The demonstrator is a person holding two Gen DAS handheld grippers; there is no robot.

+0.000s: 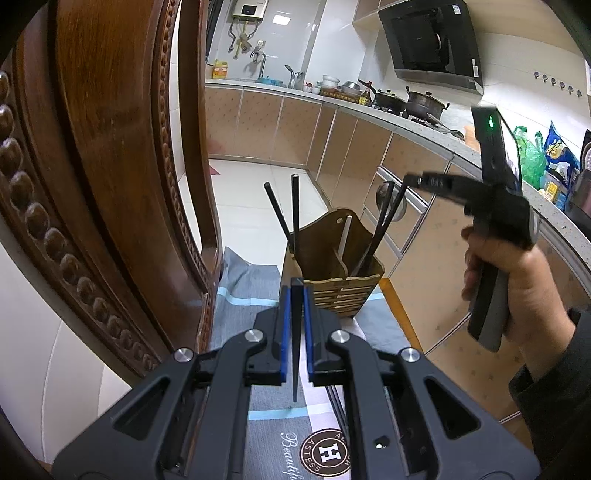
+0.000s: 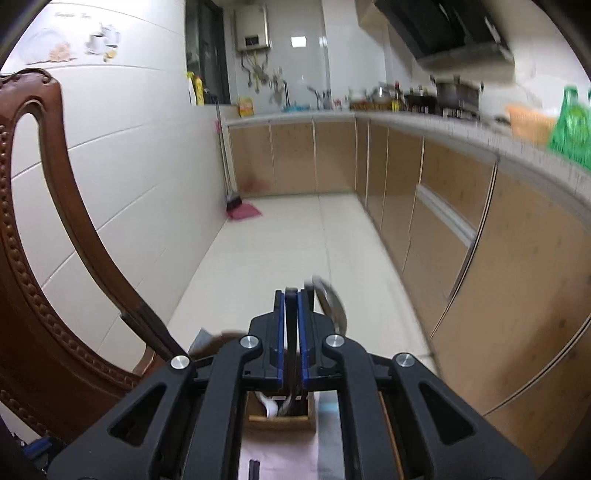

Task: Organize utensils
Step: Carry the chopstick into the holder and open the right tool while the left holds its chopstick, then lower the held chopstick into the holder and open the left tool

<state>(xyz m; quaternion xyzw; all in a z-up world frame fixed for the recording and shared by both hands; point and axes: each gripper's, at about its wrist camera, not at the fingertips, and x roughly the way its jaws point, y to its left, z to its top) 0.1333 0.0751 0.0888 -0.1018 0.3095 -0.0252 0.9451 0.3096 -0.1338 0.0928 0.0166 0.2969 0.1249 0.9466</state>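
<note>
We are in a home kitchen: a long counter (image 2: 406, 120) on tan cabinets (image 2: 291, 155) carries pots (image 1: 423, 101) on a stove, with a black range hood (image 1: 432, 44) above, a sink tap (image 1: 260, 61) and a wall water heater (image 2: 253, 31) at the far end, white tiled walls, a pale tiled floor (image 2: 280, 243), a broom (image 2: 229, 177) and a carved wooden chair (image 2: 33, 258)

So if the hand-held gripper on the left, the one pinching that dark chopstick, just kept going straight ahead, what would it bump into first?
Most likely the wooden utensil holder, which stands directly beyond the left hand-held gripper on the grey cloth. The chopstick tip would probably reach its near wall first, though depth is hard to judge.
</note>
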